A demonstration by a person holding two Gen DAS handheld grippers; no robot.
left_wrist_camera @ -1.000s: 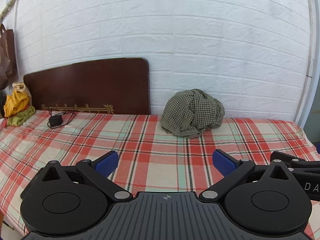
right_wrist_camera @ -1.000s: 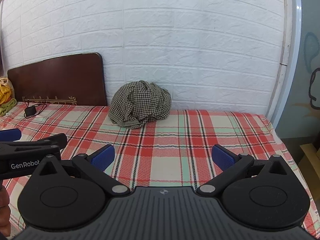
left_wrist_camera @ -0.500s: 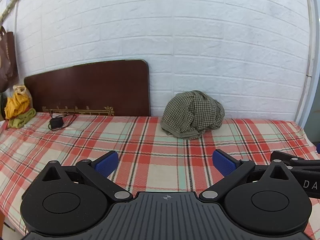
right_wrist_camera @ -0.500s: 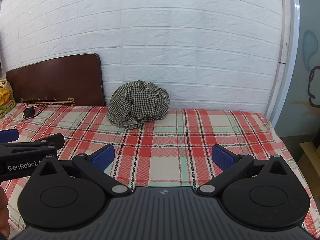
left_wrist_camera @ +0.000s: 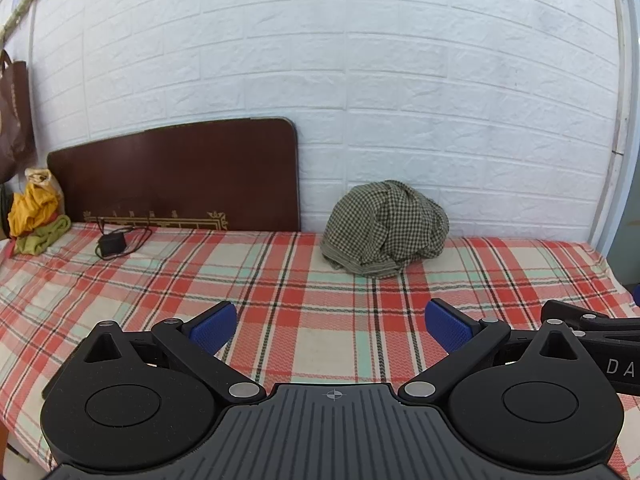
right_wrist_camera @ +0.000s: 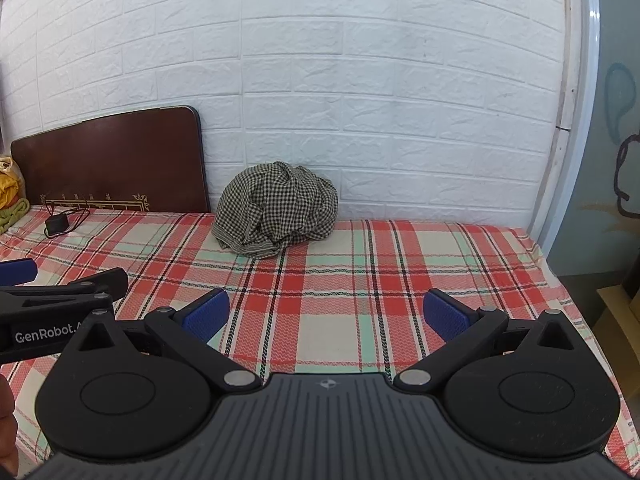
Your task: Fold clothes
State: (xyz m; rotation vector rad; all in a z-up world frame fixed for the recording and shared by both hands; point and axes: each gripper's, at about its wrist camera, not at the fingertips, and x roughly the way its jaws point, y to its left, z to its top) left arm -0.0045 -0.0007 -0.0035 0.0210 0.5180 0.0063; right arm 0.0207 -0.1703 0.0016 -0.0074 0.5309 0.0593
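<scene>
A crumpled green-and-black checked garment [left_wrist_camera: 384, 228] lies in a heap at the far side of the bed against the white brick wall; it also shows in the right wrist view [right_wrist_camera: 278, 210]. My left gripper [left_wrist_camera: 330, 326] is open and empty, held above the near part of the bed, well short of the garment. My right gripper [right_wrist_camera: 326, 316] is open and empty too, beside the left one. The left gripper's arm shows at the left edge of the right wrist view [right_wrist_camera: 56, 308].
The bed has a red, cream and teal plaid sheet [left_wrist_camera: 280, 280]. A dark wooden board [left_wrist_camera: 180, 176] leans on the wall at the back left. A black charger with cable [left_wrist_camera: 114, 244] and a pile of yellow and green clothes [left_wrist_camera: 34, 220] lie at the far left.
Both grippers have tilted up and back slightly, so the garment sits a little lower in both views. Both stay open and empty.
</scene>
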